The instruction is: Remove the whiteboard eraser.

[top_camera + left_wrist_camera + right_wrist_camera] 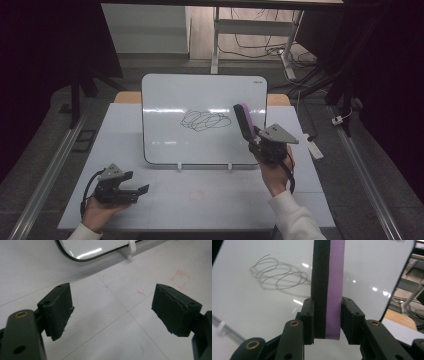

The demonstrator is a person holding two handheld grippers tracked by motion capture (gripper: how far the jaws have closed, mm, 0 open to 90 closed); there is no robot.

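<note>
A white dry-erase board point(165, 100) stands tilted on small white feet in the middle of the table, with a black scribble point(205, 120) near its centre. My right gripper point(255, 136) is shut on a purple-and-black eraser point(244, 121), held up in front of the board just right of the scribble. In the right gripper view the eraser point(328, 287) stands upright between the pads, its black felt side on the left, and the scribble point(278, 275) lies to the left on the board point(367, 267). My left gripper point(135, 184) rests open on the table at the front left, jaws point(112, 312) wide apart and empty.
The white table point(210, 200) carries faint red marks point(179, 278) in front of the board. A white board foot point(130, 250) stands near the left gripper. A small white device point(315, 146) lies at the table's right edge. Desk legs and cables sit on the floor behind.
</note>
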